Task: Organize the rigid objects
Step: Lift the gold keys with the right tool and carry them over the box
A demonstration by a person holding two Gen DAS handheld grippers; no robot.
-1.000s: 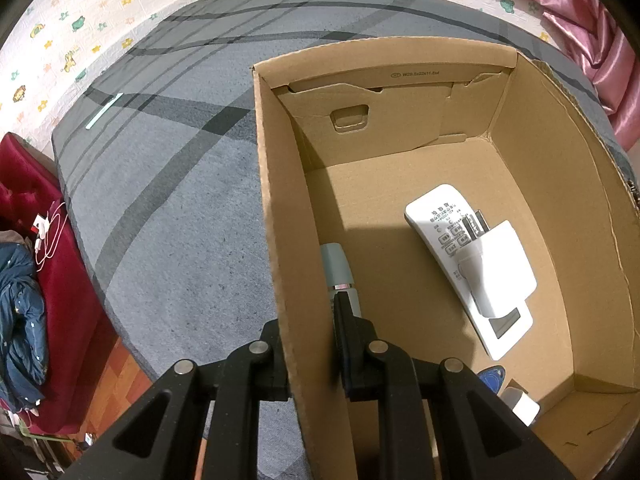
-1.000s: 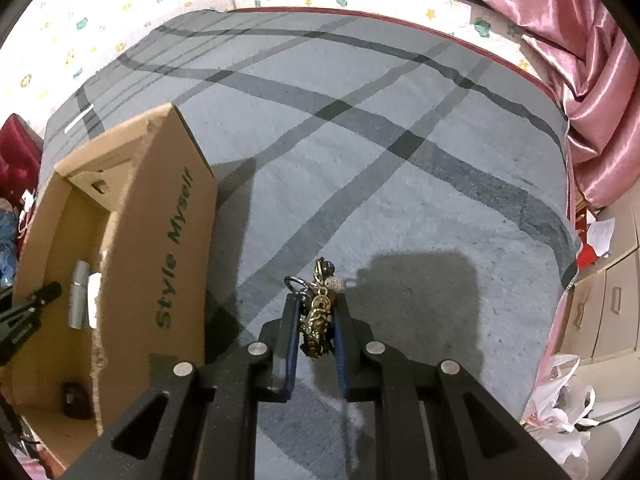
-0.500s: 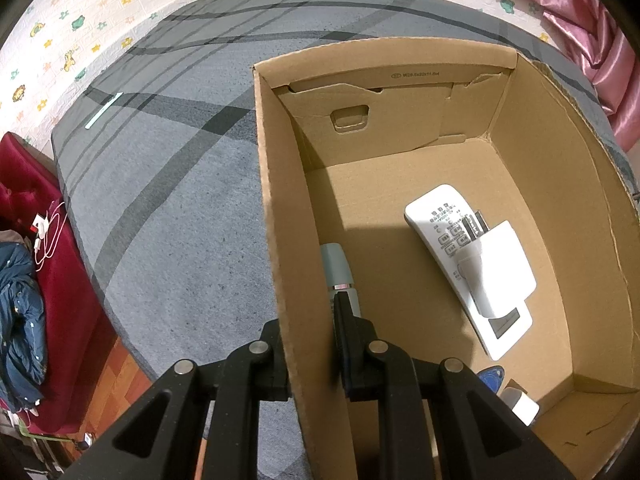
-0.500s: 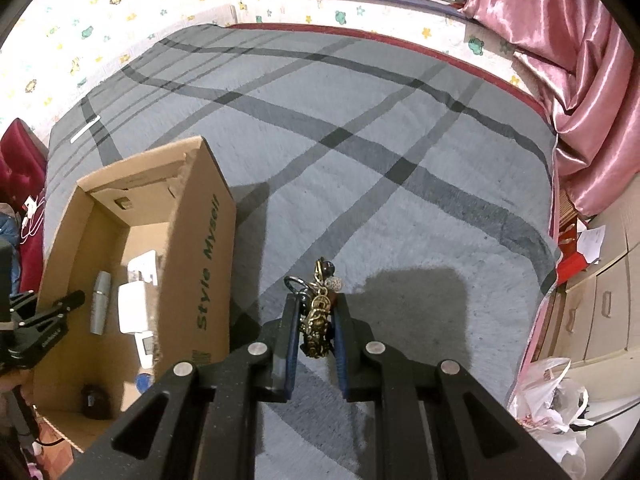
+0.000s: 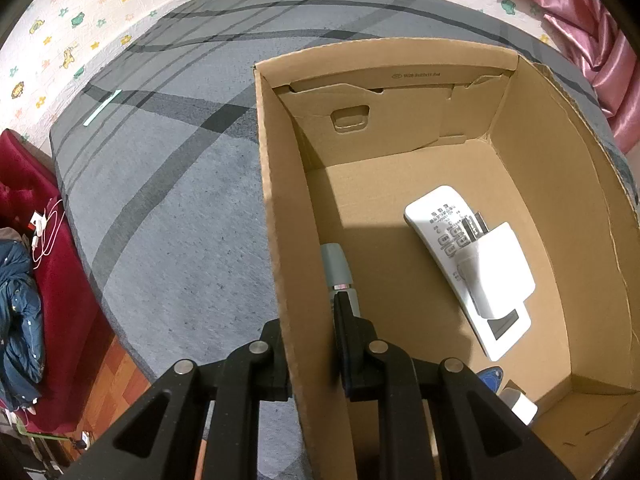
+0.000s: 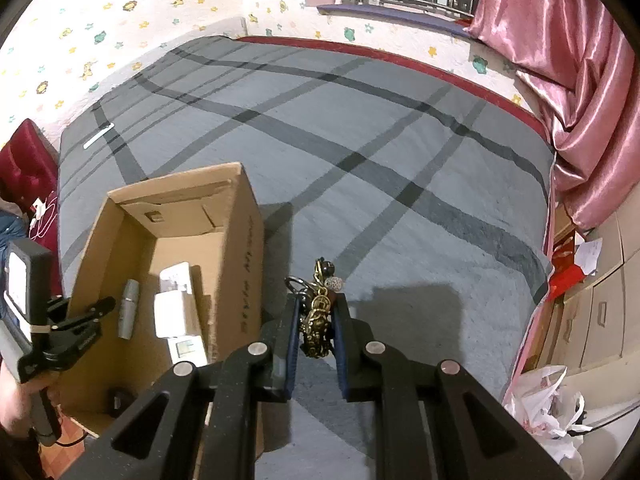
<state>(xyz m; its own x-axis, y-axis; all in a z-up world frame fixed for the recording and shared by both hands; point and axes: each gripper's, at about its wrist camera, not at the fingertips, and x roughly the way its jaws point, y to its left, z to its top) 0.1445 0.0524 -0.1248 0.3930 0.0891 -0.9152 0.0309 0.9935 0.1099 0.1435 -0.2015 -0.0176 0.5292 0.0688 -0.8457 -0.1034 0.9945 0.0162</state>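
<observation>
The ornate brass keychain charm with beads and a metal ring [image 6: 318,320] sits clamped between the two blue-padded fingers of the right gripper [image 6: 316,312], which is closed tight on it; the ring and beads poke out past the fingertips, above the grey carpet with dark crossing stripes [image 6: 400,160]. The charm hangs clear of the carpet, just to the right of the open brown cardboard box [image 6: 240,240].

The left gripper [image 5: 308,320] is closed on the box's left wall [image 5: 280,220], one finger outside the cardboard and the other inside. In the right wrist view that same gripper [image 6: 86,312] shows at the box's left edge, held by a hand [image 6: 12,400] low at the frame's border.

Inside the box, a small grey cylindrical tube with a silver collar [image 5: 338,264] lies along the left wall, just ahead of the inner finger. Toward the middle of the floor lies a long white remote control with printed buttons and a small screen [image 5: 440,220], and a white plug-in power adapter [image 5: 500,268] rests on top of it. In the near right corner are a blue rounded object [image 5: 492,376] and a small white block [image 5: 520,404], both partly hidden.

Beyond the carpet are a white wall with small coloured prints [image 6: 160,8], a pink satin curtain [image 6: 560,60] and a dark red cushioned seat [image 5: 40,240].
</observation>
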